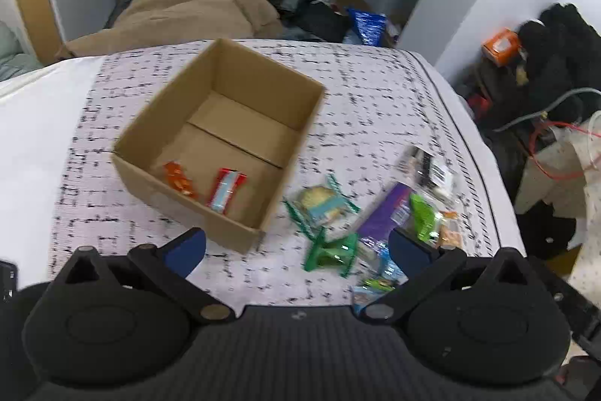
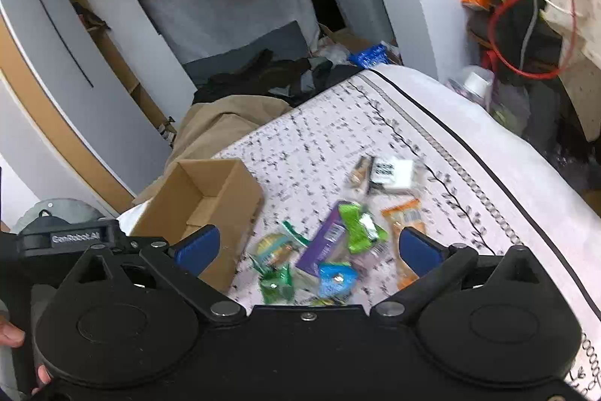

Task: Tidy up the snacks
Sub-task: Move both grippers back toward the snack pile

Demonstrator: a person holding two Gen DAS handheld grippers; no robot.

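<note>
Snacks lie heaped near the bed's right edge beside the cardboard box, which holds two packets, while the left gripper and right gripper hover with jaws apart, empty; next, I judge, pinch one wrapper.

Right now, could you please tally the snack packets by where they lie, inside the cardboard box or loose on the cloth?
Inside the cardboard box: 2, an orange packet and a red-and-white packet.
Loose on the cloth: about 9, though blur and overlap in the pile make this uncertain.
Total: about 11.
</note>
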